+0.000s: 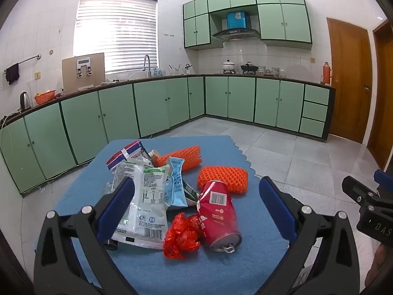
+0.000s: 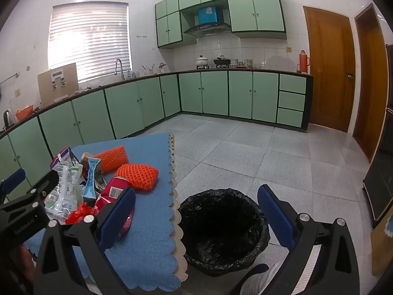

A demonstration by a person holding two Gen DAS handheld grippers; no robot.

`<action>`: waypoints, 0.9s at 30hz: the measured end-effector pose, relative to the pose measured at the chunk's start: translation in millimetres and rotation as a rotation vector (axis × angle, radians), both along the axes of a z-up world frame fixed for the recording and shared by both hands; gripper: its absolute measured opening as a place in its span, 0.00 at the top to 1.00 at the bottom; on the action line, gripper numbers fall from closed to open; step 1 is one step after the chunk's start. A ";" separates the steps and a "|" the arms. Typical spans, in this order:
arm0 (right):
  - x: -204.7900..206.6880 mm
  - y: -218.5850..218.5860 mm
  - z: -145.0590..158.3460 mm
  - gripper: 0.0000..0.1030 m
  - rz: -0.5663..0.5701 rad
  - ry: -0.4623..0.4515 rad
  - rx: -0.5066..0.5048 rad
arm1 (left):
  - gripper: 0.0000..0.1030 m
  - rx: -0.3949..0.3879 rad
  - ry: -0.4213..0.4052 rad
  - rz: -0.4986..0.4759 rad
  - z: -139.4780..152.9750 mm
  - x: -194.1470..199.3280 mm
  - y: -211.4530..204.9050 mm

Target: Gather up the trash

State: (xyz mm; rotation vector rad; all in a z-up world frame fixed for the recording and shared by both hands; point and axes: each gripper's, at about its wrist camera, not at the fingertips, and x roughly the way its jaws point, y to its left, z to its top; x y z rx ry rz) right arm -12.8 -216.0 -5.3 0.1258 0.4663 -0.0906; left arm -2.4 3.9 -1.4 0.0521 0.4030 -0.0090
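Trash lies heaped on a blue cloth [image 1: 152, 268]: a dented red can [image 1: 218, 218], a crumpled red wrapper [image 1: 181, 236], a white and green pouch [image 1: 145, 196], a light blue sachet [image 1: 176, 182] and two orange foam nets [image 1: 223, 178]. My left gripper [image 1: 196, 201] hovers open just short of the heap, nothing between its blue pads. In the right wrist view my right gripper [image 2: 196, 209] stands open above a bin lined with a black bag [image 2: 223, 228]. The can [image 2: 113, 191] and nets [image 2: 137, 175] lie to its left.
The bin stands on the tiled floor just off the cloth's scalloped edge [image 2: 175, 196]. Green cabinets [image 1: 152, 105] run along the far walls. A wooden door [image 2: 329, 68] is at the right. The right gripper [image 1: 368, 204] shows at the left view's right edge.
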 end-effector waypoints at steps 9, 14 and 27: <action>0.4 -0.7 -0.2 0.06 -0.001 0.000 0.003 | 0.05 0.005 -0.002 0.005 3.8 0.2 -4.3; 0.2 -1.1 -0.4 0.06 -0.001 0.000 0.006 | 0.05 0.005 -0.004 0.006 4.0 0.4 -4.7; 0.3 -1.7 -0.7 0.06 -0.001 0.000 0.009 | 0.05 0.004 -0.005 0.008 5.5 -0.2 -4.9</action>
